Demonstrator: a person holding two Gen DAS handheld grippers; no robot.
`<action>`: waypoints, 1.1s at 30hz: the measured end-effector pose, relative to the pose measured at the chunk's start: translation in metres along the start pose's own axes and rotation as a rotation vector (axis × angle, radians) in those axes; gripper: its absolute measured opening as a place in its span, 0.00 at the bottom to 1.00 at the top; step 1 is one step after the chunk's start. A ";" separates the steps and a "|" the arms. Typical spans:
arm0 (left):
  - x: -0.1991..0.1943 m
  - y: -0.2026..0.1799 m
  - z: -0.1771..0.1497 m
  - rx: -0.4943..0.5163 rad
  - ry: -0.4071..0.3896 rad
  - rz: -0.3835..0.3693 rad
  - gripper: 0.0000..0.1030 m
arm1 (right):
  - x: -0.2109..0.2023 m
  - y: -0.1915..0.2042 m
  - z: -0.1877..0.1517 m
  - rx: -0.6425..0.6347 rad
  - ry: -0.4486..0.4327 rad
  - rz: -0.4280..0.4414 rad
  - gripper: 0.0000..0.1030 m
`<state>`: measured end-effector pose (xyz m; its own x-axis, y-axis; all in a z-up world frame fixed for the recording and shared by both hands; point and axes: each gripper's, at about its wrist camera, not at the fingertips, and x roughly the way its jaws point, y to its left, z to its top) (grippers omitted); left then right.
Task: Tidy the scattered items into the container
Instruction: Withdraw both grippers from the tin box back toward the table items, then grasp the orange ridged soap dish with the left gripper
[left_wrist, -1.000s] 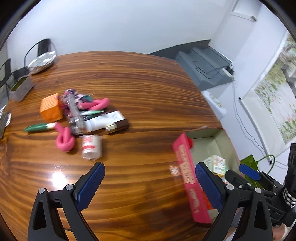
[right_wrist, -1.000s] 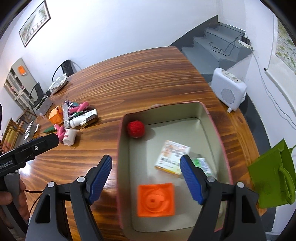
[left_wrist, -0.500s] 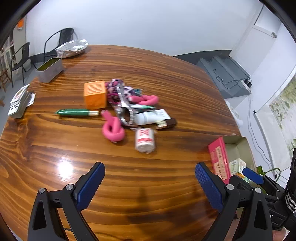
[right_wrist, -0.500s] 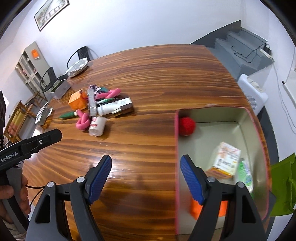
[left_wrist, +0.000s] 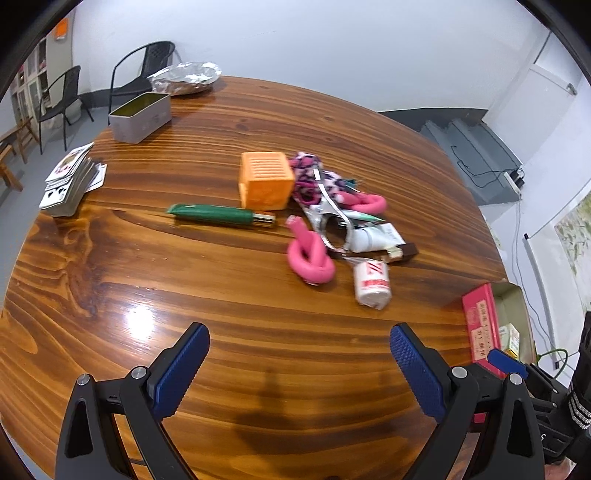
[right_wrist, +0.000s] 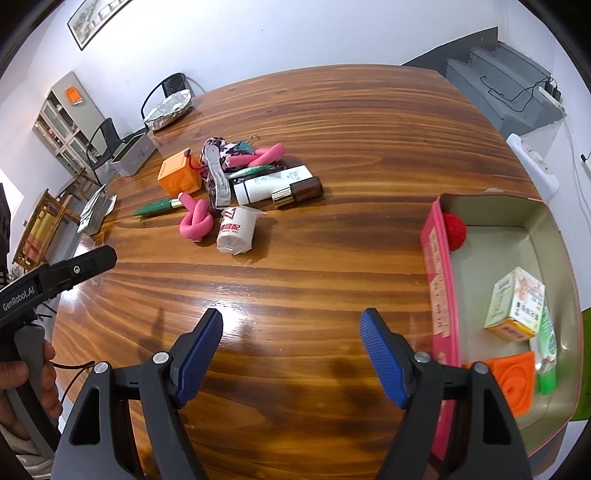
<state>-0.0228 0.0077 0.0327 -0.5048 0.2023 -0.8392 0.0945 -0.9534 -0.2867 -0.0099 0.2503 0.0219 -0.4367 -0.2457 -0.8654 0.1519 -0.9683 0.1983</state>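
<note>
I work in a plain office or meeting room: a large round wooden table (right_wrist: 332, 155), black metal chairs (left_wrist: 144, 70) at its far edge, a glass-fronted cabinet (right_wrist: 66, 122) far left, a framed picture (right_wrist: 96, 18) on white walls, grey stairs (right_wrist: 498, 74) far right.

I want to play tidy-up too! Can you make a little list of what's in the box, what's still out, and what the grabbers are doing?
in the box: red ball, small carton, orange square, green bottle
still out: paper cup, pink knot, orange cube, white tube
left gripper: open, empty
right gripper: open, empty
</note>
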 end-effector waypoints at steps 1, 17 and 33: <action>0.001 0.004 0.002 -0.002 0.002 0.001 0.97 | 0.001 0.001 0.000 0.005 0.003 -0.002 0.77; 0.035 0.026 0.055 0.047 0.010 0.004 0.97 | 0.023 0.004 0.002 0.075 0.038 -0.050 0.78; 0.102 0.023 0.116 0.085 0.022 0.047 0.97 | 0.048 -0.004 0.010 0.105 0.099 -0.099 0.78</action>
<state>-0.1715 -0.0197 -0.0058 -0.4828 0.1610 -0.8608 0.0437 -0.9773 -0.2073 -0.0399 0.2423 -0.0157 -0.3543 -0.1479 -0.9234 0.0166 -0.9883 0.1519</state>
